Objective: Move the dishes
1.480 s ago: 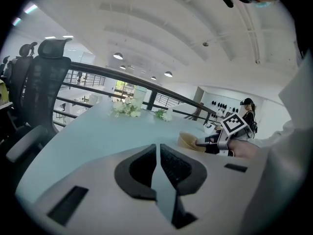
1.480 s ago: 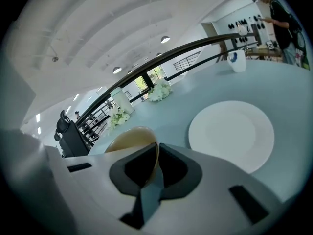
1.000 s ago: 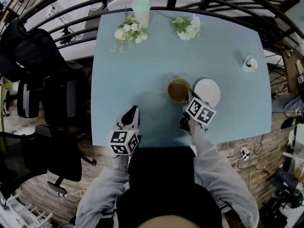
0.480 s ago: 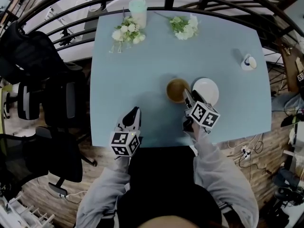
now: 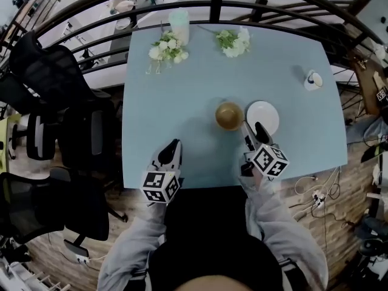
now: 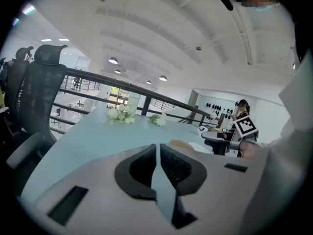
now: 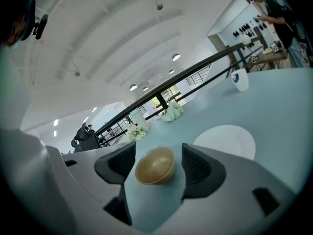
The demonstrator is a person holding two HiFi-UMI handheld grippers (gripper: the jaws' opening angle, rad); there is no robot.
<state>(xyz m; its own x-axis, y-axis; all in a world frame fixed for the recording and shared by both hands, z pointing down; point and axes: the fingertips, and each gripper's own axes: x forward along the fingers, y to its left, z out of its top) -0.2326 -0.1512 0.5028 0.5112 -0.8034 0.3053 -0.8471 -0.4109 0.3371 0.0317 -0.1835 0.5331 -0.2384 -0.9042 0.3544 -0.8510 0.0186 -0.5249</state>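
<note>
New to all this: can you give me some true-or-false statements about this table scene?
1. The brown round bowl stands beside the white round plate. True.
2. The right hand-held gripper clamps the bowl. False: its jaws have just been opening and stand clear of it.
3. The left hand-held gripper is shut and empty. True.
4. The white flower bunches lie on the plate. False: they lie near the light blue table's far edge.
</note>
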